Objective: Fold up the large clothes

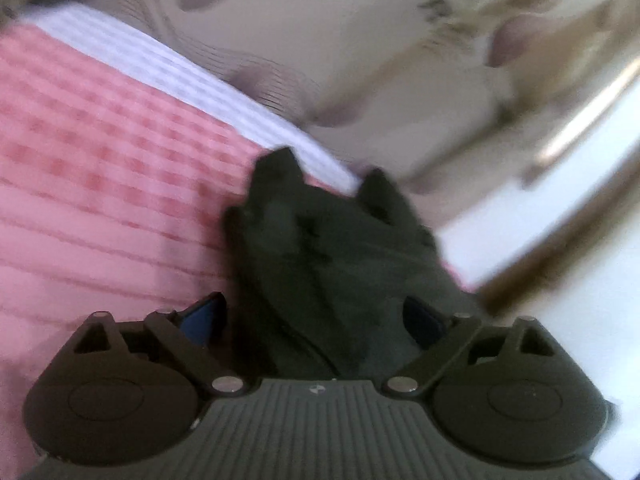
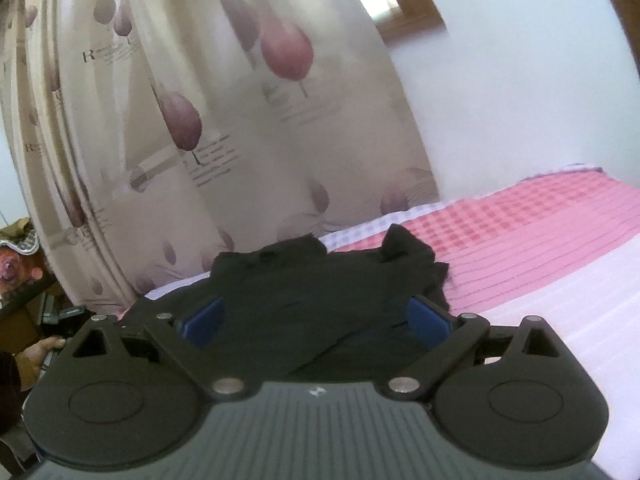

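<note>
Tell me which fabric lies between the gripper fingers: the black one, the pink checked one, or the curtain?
The black garment does. It drapes between the fingers of the right gripper. The pink checked bedsheet lies under it, and the tulip-printed curtain hangs behind.

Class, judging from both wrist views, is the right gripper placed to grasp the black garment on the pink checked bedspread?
Probably yes. The black garment lies bunched between the right gripper's spread blue-padded fingers, on the pink checked bedspread, with nothing visible blocking a close.
</note>
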Available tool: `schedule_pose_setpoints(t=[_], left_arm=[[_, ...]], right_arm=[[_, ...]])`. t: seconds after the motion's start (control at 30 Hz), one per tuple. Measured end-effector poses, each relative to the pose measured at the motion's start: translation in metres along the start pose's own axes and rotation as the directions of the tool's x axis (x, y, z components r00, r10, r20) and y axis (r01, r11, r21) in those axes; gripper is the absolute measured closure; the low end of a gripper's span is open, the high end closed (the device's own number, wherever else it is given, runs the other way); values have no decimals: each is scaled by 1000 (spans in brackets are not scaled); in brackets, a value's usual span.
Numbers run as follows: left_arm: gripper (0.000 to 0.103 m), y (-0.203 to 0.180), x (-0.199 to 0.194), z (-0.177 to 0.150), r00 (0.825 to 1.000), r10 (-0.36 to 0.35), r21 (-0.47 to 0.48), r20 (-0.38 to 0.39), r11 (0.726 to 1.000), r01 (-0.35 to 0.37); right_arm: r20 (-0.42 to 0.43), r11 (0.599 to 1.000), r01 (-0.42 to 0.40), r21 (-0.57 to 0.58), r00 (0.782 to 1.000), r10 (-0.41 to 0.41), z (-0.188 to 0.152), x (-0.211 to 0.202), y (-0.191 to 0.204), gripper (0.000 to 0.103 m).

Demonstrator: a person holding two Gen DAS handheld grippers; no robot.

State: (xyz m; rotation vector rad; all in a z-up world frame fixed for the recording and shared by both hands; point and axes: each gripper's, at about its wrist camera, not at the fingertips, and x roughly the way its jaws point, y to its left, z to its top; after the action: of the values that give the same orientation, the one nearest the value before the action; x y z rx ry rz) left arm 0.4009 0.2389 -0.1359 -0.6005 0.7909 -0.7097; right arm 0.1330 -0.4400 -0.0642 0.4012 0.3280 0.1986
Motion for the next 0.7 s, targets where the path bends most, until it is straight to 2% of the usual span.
schedule_pose_setpoints(t=[0.03,0.07,0.13,0.17,0.2,0.33,0.47,0.63,0.7], left_arm=[[25,4,4,1,998,-51,10,-35,999,52],[33,6,6,1,996,-73,17,-58,997,74],[43,16,9,5,989,-122,-16,-79,993,121],[50,20,12,6,987,-136,-27,-87,991,134],[53,22,16,7,986,-135,-17,-99,991,134],[62,23,31,10,982,-140,15,-128,990,143],[68,17,27,8,985,-128,55,-119,989,136],[71,13,24,6,985,-147,46,-96,987,152],[66,16,23,6,977,-175,30,-119,983,179]], right_arm=[[-5,1000,0,-1,1000,0,0,1,2,4],[-11,1000,-1,-2,1000,1,-2,2,4,4],[-21,1000,-1,-13,1000,0,-5,6,9,4],[-25,1000,-8,-16,1000,7,-7,8,12,4],[-28,1000,-17,-14,999,16,-8,12,16,4],[-29,999,-39,-13,999,39,-7,28,34,4],[-34,997,-71,-30,997,70,-6,38,51,4],[-50,994,-88,-64,995,85,-12,42,66,4],[-56,994,-89,-66,995,85,-11,42,68,4]])
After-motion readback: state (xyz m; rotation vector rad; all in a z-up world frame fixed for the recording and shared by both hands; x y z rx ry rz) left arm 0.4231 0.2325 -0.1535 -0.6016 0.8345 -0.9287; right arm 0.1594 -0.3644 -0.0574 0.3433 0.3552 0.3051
